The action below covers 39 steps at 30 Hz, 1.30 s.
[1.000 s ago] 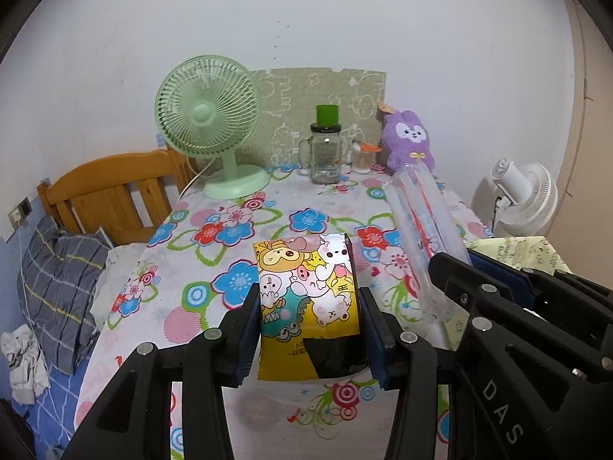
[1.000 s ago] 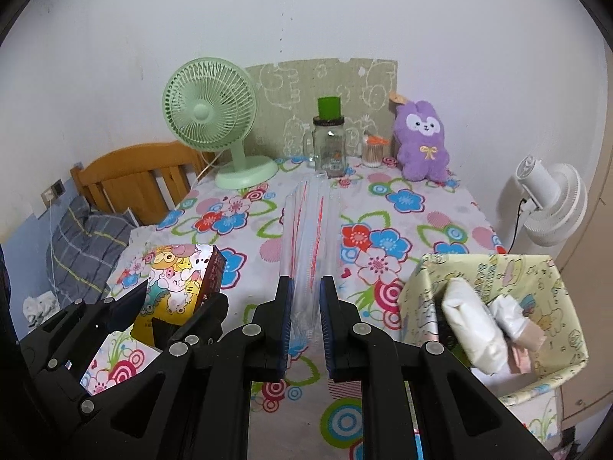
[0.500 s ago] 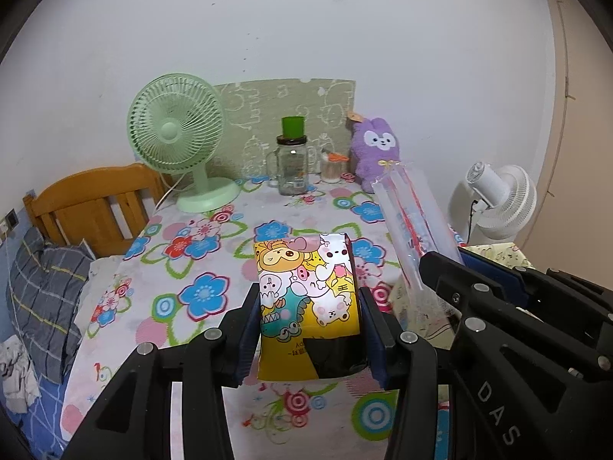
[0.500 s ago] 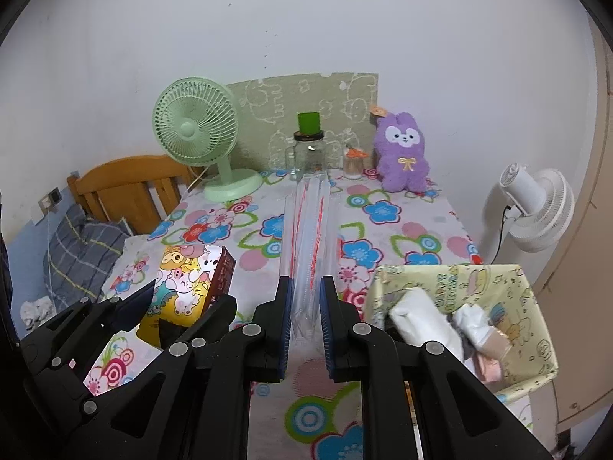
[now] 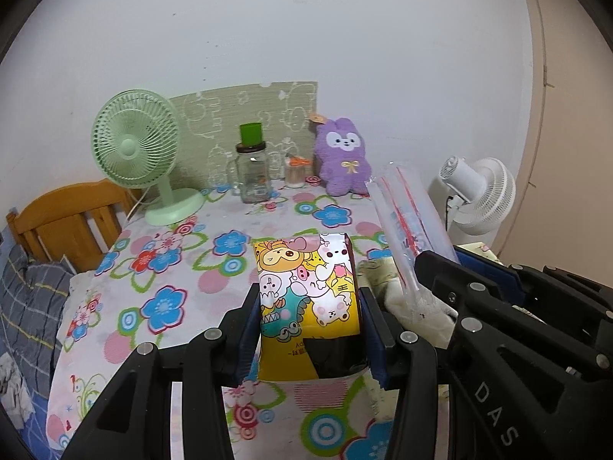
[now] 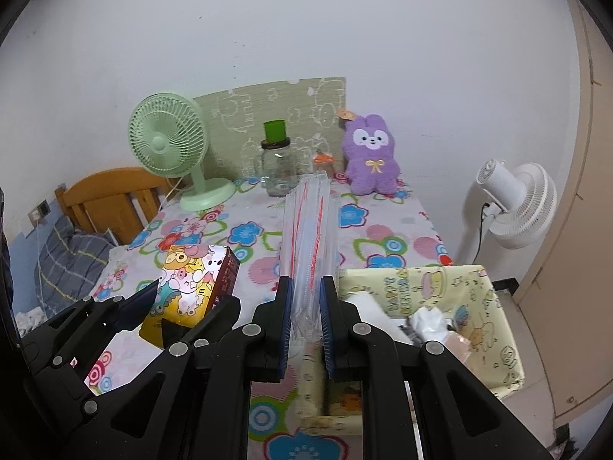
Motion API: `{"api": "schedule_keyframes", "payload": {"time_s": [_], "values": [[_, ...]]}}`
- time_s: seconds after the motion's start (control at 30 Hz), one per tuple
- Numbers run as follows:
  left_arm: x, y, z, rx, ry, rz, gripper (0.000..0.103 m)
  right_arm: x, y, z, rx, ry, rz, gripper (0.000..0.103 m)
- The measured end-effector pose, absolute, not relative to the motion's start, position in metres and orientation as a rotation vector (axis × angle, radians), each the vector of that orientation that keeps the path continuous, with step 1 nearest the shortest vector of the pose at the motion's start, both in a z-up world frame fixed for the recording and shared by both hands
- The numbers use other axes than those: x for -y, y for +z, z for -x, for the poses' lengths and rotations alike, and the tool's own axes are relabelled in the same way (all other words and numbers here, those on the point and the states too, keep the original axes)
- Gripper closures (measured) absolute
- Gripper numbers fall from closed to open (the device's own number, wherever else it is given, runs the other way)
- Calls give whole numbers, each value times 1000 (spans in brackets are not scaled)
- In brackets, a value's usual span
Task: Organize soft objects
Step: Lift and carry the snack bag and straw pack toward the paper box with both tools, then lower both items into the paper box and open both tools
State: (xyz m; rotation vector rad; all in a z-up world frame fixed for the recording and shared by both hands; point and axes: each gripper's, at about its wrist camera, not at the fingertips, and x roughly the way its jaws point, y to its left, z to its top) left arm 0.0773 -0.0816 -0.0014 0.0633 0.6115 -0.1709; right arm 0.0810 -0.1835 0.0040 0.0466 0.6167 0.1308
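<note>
- While both tongs hang over the flowery table (image 5: 164, 268), each one holds something.
- The left gripper (image 5: 310, 329) sits low in the middle of the left view. Its blue pads press on both sides of a yellow cartoon pack (image 5: 306, 295), so it is partly open and squeezing the pack.
- In the right view the same yellow cartoon pack (image 6: 195, 287) shows at the lower left, held up off the table.
- The right gripper (image 6: 306, 318) sits low in the middle of the right view. It is almost closed and pinches a clear plastic bag (image 6: 310, 237) with red lines.
- The bag sticks up and away from the pads, toward the middle of the frame.
- A yellow cloth basket (image 6: 452, 287) sits at the lower right of the right view, just beside the table's edge. White and pink soft things (image 6: 429, 320) lie inside it.
- At the back of the table, near the wall, stand a green fan (image 6: 168, 145), a glass jar (image 6: 277, 172) with a green cup (image 6: 274, 130) on top, and a purple bunny toy (image 6: 369, 161).
- A white fan (image 6: 525, 203) stands at the right, off the table.
- A wooden chair (image 5: 69, 222) is at the left of the left view.
</note>
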Motion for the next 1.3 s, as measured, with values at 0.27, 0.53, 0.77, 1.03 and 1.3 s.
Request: {"api": "schedule_keyframes", "payload": {"time_s": [0.27,0.53,0.77,1.03,1.3], "values": [[108,-5,-81,-619,-215,-78,54,211,-1,-82,-621,95,-61,86],[133,-12,-87,-637,-261,-86,54,234,-7,-84,-633,65,-70,86],[152,-22,-92,-661,-286,-99,54,252,-17,-88,-655,39,-77,86],[171,-38,-102,-705,-324,-116,54,273,-33,-94,-691,0,-94,86],[190,-49,-105,-731,-359,-136,51,292,-47,-97,-724,-25,-123,86]]}}
